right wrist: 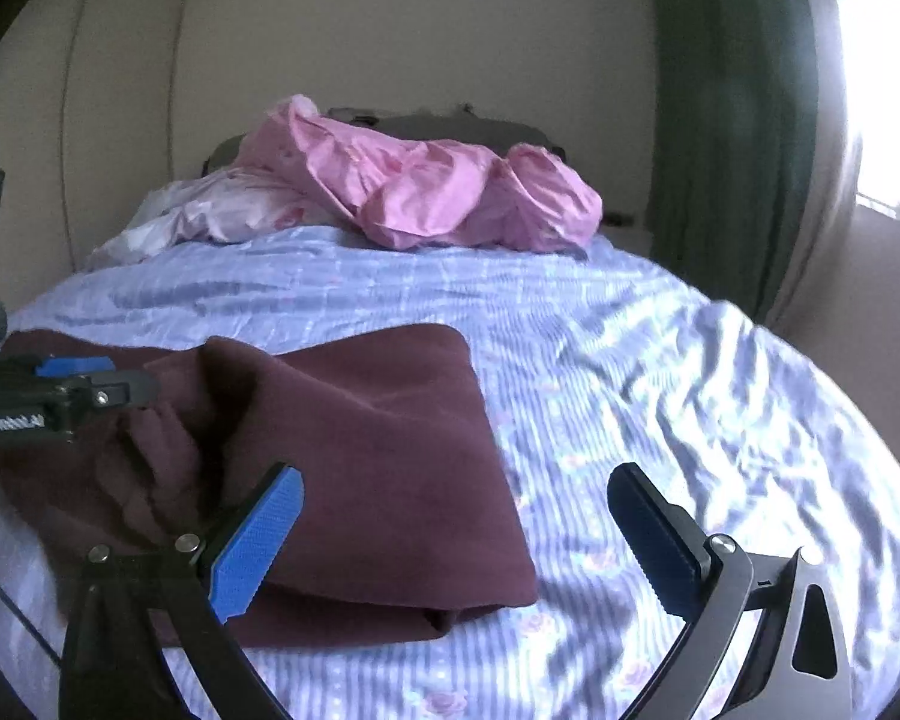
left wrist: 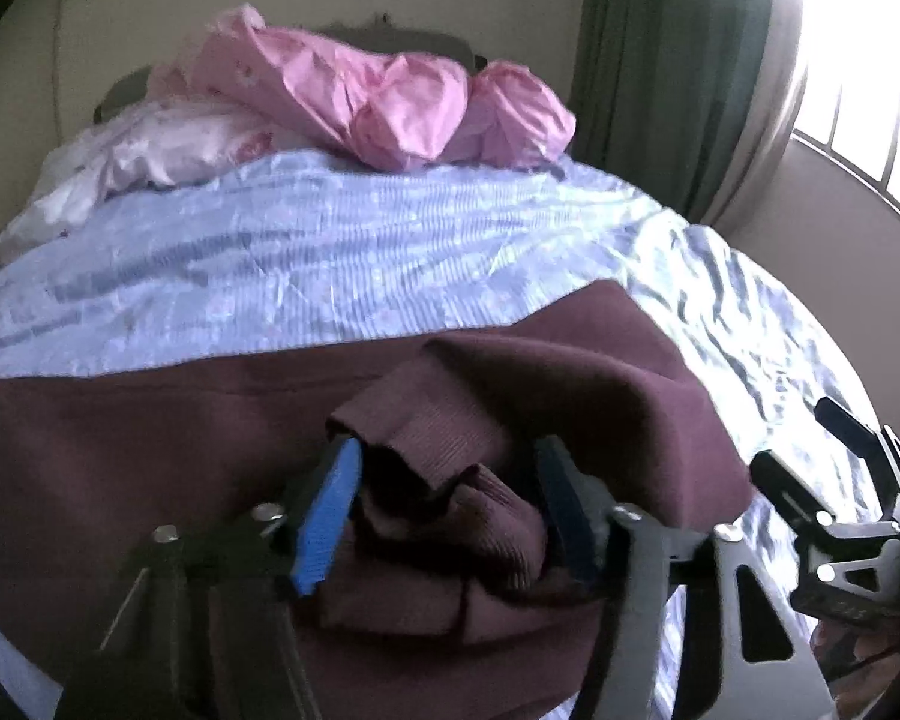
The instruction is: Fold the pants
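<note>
Maroon pants [left wrist: 150, 438] lie folded on the blue striped bedsheet [left wrist: 330, 252]. My left gripper [left wrist: 450, 468] has its jaws partly apart around a bunched ribbed cuff [left wrist: 444, 426] of the pants; the cloth sits between the blue pads and I cannot tell whether they press on it. In the right wrist view the pants [right wrist: 378, 438] lie at the left, and my right gripper [right wrist: 456, 492] is open and empty over their right edge. The left gripper [right wrist: 66, 387] shows at the far left there, the right gripper [left wrist: 834, 468] at the far right of the left view.
A crumpled pink cloth [right wrist: 426, 192] and a pale pillow [right wrist: 210, 216] lie at the head of the bed. A green curtain [right wrist: 732, 120] and a bright window [right wrist: 888, 90] are to the right. Wrinkled sheet [right wrist: 690, 372] stretches right of the pants.
</note>
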Demonstrator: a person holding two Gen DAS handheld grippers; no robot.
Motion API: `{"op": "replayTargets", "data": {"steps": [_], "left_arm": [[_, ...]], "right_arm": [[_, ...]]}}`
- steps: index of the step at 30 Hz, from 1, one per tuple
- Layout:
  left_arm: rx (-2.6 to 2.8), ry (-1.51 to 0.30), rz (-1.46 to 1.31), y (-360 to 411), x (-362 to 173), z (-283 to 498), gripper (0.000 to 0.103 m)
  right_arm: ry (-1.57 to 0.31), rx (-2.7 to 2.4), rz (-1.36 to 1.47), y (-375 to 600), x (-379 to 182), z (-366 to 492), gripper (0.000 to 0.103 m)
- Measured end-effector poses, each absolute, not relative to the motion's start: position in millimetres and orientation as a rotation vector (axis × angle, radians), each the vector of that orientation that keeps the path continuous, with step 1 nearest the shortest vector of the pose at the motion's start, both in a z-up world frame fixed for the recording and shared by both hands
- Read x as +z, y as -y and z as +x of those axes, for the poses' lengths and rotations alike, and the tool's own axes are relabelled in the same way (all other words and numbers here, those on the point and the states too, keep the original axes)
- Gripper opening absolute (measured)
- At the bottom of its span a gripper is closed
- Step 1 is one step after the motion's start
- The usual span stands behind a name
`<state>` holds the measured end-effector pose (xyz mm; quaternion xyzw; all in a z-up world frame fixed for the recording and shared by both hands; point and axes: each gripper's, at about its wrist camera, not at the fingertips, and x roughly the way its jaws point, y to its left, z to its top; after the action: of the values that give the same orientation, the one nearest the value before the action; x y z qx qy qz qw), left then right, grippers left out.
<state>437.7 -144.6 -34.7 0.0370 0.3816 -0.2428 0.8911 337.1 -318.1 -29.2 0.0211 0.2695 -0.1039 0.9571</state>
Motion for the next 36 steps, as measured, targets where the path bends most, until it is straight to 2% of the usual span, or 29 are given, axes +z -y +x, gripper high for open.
{"op": "replayTargets", "data": {"steps": [1,2,7,10,14,20,22,24,33,36], "left_arm": [[-0.511,-0.825,0.064,144.8,-40.5,439.2,0.034],[-0.524,-0.853,0.046,143.1,-46.0,439.3,0.03],[-0.583,-0.888,0.004,127.9,-64.4,418.0,0.022],[-0.586,-0.897,0.061,118.5,-74.8,408.3,0.022],[-0.592,-0.947,-0.005,104.2,-83.6,412.8,0.024],[-0.572,-0.906,0.061,113.7,-66.5,410.1,0.029],[-0.566,-0.856,0.068,115.6,-54.7,407.3,0.039],[-0.565,-0.827,0.057,117.3,-45.3,408.8,0.041],[-0.565,-0.861,-0.027,123.1,-52.7,441.4,0.04],[-0.58,-0.85,-0.053,124.8,-51.9,440.0,0.024]], "right_arm": [[-0.552,-0.209,0.062,321.9,-30.9,337.7,0.103],[-0.558,-0.208,0.08,324.7,-32.3,338.2,0.103],[-0.575,-0.2,0.137,332.3,-36.8,338.3,0.103],[-0.579,-0.194,0.136,330.2,-38.4,338.8,0.103],[-0.588,-0.181,0.146,325.5,-40.8,339.9,0.103],[-0.593,-0.167,0.147,319.7,-40.9,338.7,0.103],[-0.587,-0.174,0.142,320.6,-39.3,337.4,0.103],[-0.583,-0.174,0.15,324.7,-37.4,335.7,0.103],[-0.579,-0.182,0.193,337.5,-34.4,332.4,0.103],[-0.579,-0.184,0.19,336.8,-34.5,332.5,0.103]]}}
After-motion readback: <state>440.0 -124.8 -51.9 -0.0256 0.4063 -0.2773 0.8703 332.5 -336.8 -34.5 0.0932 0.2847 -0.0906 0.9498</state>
